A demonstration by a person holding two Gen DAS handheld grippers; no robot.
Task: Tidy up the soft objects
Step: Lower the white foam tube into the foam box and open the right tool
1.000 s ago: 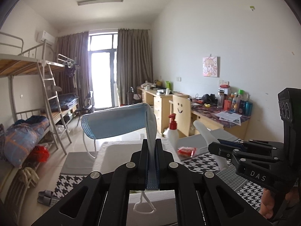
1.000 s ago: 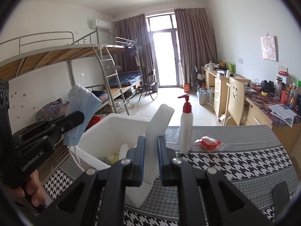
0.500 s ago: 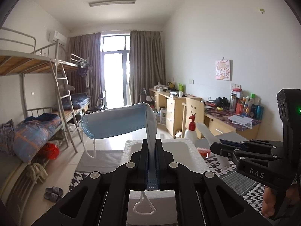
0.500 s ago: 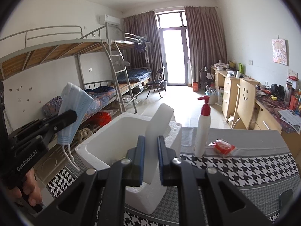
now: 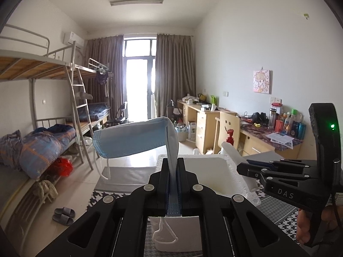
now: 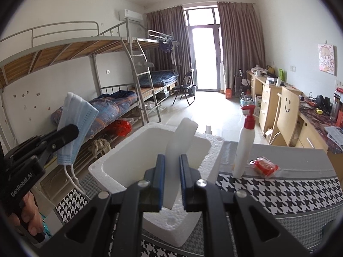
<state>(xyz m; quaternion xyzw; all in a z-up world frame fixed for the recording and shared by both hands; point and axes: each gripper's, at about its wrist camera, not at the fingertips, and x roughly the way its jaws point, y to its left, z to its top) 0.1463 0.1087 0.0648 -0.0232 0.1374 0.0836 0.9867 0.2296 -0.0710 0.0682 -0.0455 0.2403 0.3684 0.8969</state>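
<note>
Left gripper (image 5: 173, 169) pinches a blue face mask (image 5: 137, 138); right gripper (image 6: 172, 165) clamps a white foam sheet (image 6: 181, 137) above the foam box (image 6: 128, 150)

Both tools (image 5: 173, 171) (image 6: 172, 171) clamped, raised.

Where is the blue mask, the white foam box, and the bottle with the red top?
blue mask (image 5: 133, 141), left wrist view, on its pleated blue side.
white foam box (image 6: 120, 160), right wrist view, on its inner left wall.
bottle (image 6: 243, 150), right wrist view, on its white body.
</note>
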